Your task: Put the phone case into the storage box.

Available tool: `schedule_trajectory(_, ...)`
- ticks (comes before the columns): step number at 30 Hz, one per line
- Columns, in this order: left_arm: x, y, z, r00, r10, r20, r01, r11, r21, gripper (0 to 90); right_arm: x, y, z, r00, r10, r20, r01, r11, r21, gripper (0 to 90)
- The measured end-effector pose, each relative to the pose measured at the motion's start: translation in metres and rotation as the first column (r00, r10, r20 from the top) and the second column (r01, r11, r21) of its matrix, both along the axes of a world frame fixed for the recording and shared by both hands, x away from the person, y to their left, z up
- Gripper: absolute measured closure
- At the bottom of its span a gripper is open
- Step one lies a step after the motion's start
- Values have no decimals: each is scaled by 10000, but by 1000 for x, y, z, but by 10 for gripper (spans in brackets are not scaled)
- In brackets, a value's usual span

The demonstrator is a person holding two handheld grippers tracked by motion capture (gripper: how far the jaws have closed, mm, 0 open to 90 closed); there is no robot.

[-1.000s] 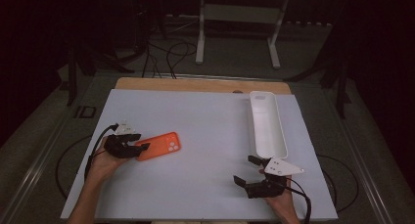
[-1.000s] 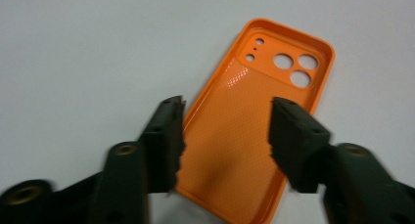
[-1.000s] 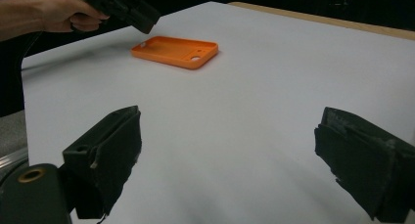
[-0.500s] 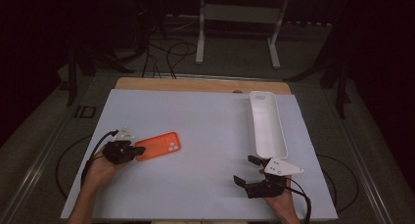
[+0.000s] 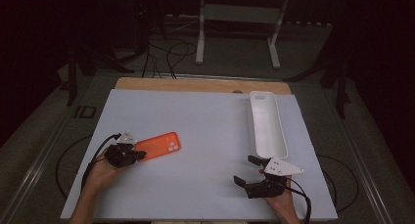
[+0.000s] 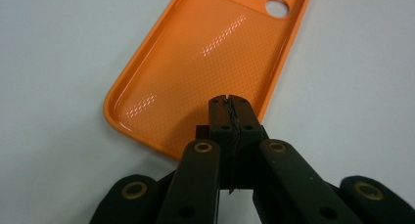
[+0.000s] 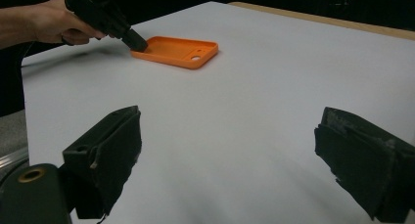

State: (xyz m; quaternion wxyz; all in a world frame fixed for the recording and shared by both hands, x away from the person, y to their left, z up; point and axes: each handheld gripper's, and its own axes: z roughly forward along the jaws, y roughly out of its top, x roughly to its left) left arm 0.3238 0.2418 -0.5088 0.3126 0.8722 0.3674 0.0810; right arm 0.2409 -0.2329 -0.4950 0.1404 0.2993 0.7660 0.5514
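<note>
Orange phone case (image 5: 157, 146) lies open side up on the white table (image 5: 205, 131); my left tongs (image 6: 230, 109), jaws pinched together, rest over its near rim. Right tongs (image 5: 249, 170) wait wide open, holding nothing.

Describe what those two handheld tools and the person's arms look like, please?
Each tool is black, built from jointed bars with brass-coloured rivets. The left tool ends in two slim jaws with ridged inner faces; the right tool has broad jaws faced with dark pads. Each carries a pale grey three-cornered plate on top and trails a black cable. The forearms are bare, with no sleeves in view.
</note>
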Motion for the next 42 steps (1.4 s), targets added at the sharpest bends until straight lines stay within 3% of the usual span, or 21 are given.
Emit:
schedule_trajectory(10,-12,-17,1,9974,-713,26,713,9974,136,900,0,1,0,10000,18,-9,-18,10000,0,98)
schedule_trajectory(16,-14,-20,1,9971,-764,36,764,9970,118,900,0,1,0,10000,21,-12,-21,10000,9,98)
schedule_trajectory(20,-14,-19,2,9978,-626,209,624,9980,101,900,0,1,0,10000,18,-13,-18,10000,13,98)
schedule_trajectory(28,-18,-12,16,9945,123,1036,-53,9976,-683,838,0,1,0,10000,14,-10,-14,10000,-5,98)
schedule_trajectory(34,-23,-10,23,9893,347,1414,-190,9936,-1112,735,0,1,0,10000,12,-6,-12,10000,-7,98)
schedule_trajectory(39,-28,-12,25,9831,558,1744,-335,9912,-1280,612,0,1,0,10000,6,15,-6,10000,-3,98)
schedule_trajectory(42,-30,-13,26,9787,634,1952,-374,9903,-1339,581,0,1,0,10000,6,9,-6,10000,-13,98)
